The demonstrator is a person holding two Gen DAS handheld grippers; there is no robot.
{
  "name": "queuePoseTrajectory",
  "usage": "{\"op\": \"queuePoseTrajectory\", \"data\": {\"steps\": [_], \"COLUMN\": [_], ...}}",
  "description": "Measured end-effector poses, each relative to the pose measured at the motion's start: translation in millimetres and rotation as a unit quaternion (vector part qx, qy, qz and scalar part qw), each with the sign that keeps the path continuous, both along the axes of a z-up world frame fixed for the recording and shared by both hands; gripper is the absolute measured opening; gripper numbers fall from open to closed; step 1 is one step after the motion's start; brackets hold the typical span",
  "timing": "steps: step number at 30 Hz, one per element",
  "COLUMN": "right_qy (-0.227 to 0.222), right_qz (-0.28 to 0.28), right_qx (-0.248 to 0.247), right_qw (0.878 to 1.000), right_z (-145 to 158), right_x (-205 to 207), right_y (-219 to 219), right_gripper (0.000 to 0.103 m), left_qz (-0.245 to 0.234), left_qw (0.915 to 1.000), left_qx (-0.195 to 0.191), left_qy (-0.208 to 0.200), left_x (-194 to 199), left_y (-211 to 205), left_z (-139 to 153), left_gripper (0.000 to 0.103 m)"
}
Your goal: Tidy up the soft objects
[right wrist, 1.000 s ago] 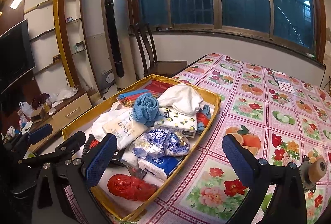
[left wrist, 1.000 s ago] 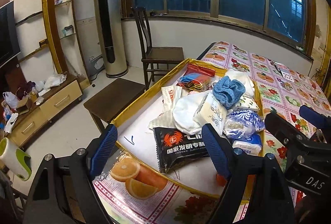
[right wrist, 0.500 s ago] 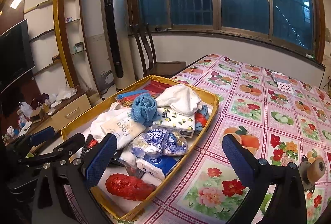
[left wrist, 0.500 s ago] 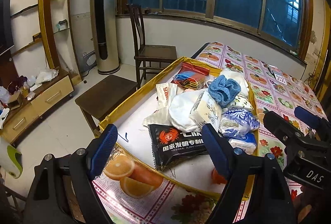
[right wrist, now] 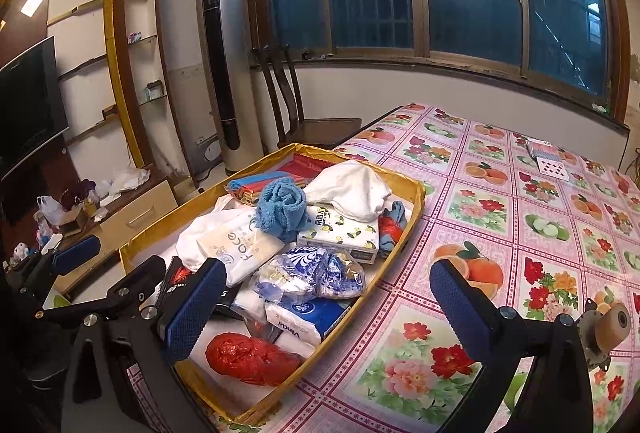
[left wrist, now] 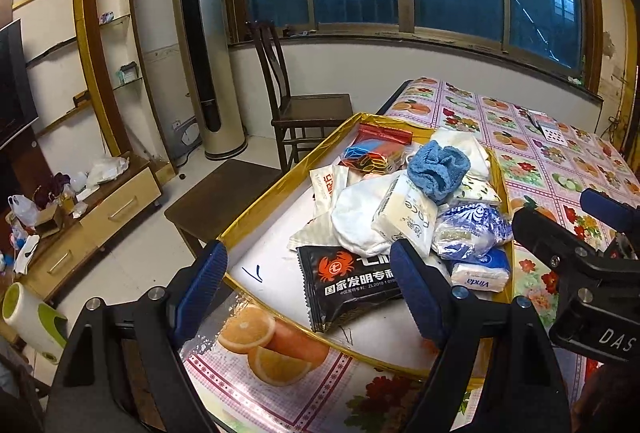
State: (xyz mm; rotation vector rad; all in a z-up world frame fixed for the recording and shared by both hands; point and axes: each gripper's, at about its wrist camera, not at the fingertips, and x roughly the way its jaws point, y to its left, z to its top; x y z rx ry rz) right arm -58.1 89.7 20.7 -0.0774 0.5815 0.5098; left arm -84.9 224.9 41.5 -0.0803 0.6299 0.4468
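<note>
left hand-held gripper (left wrist: 308, 293) raised, black packet (left wrist: 348, 281) below

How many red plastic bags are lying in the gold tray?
1. The crumpled red plastic bag lies at the near end of the gold tray, just in front of the Vinda tissue pack. Others may be hidden under the pile.

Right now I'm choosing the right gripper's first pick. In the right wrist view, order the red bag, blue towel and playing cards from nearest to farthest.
1. Red bag: tray's near end, beside the right gripper.
2. Blue towel: atop the pile, mid-tray.
3. Playing cards: far across the table, right side.
</note>
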Motion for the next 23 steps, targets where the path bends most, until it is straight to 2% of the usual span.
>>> {"op": "queuePoseTrajectory", "data": {"steps": [12, 20, 23], "right_qy": [0.0, 0.001, -0.005], "right_qz": [-0.001, -0.002, -0.005], "right_qx": [0.001, 0.007, 0.011], "right_qw": [1.0, 1.0, 1.0], "right_z": [0, 3, 7], "right_x": [0, -2, -4], "right_y": [-1, -7, -15], "right_gripper": [0.103, 0.103, 0.103], "left_qz": [-0.005, -0.005, -0.006], "left_qw": [0.9999, 0.9999, 0.9999], "left_qx": [-0.014, -0.012, 0.003], "left_qy": [-0.003, -0.006, -0.011], "left_x": [0, -1, -3], "left_y": [3, 1, -8], "left_z": [0, 2, 8], "left_gripper": [0.086, 0.086, 0.087]}}
